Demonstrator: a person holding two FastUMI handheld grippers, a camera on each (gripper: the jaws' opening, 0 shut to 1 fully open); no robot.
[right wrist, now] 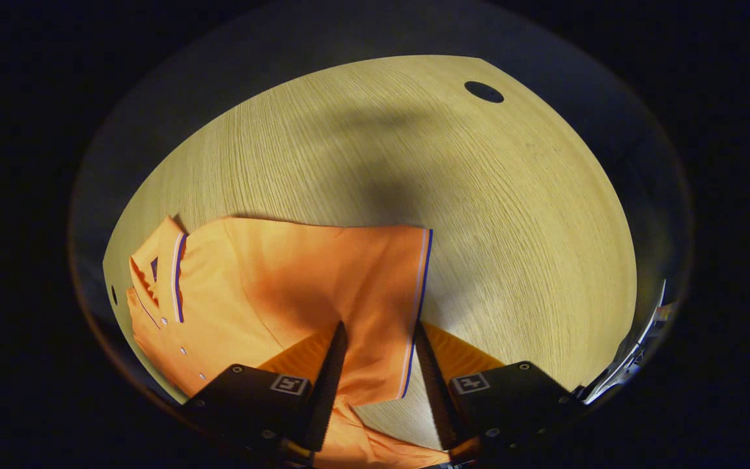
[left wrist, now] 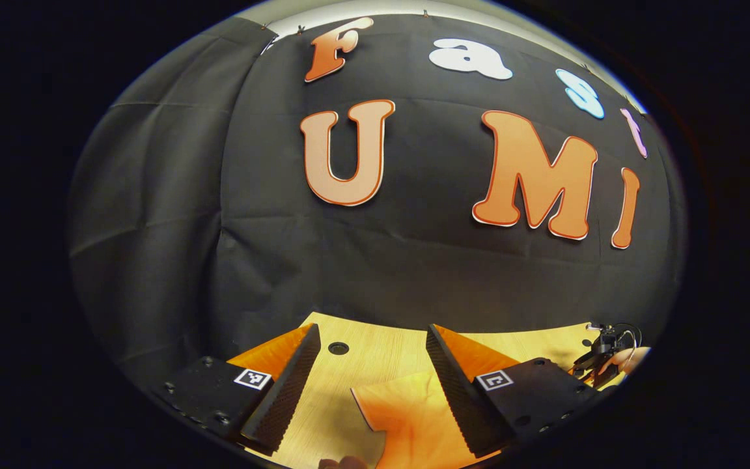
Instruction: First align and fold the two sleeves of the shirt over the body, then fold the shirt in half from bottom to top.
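An orange polo shirt point(right wrist: 271, 286) lies flat on the wooden table point(right wrist: 414, 143) in the right gripper view, collar point(right wrist: 160, 273) to the left. One short sleeve reaches right, ending in a blue and white trimmed cuff point(right wrist: 419, 299). My right gripper point(right wrist: 378, 339) hangs open just above that sleeve, its fingers either side of the cuff edge. In the left gripper view my left gripper point(left wrist: 372, 339) stands wide open over the table, with a corner of the orange shirt point(left wrist: 407, 417) below it. The right gripper point(left wrist: 599, 355) and the hand holding it show far right.
A round dark hole point(right wrist: 484, 92) sits in the tabletop far from the shirt; the same kind of hole point(left wrist: 338, 348) lies ahead of my left gripper. The black cloth wall point(left wrist: 414, 260) rises right behind the table's far edge. A fingertip point(left wrist: 342, 462) peeks in at the bottom.
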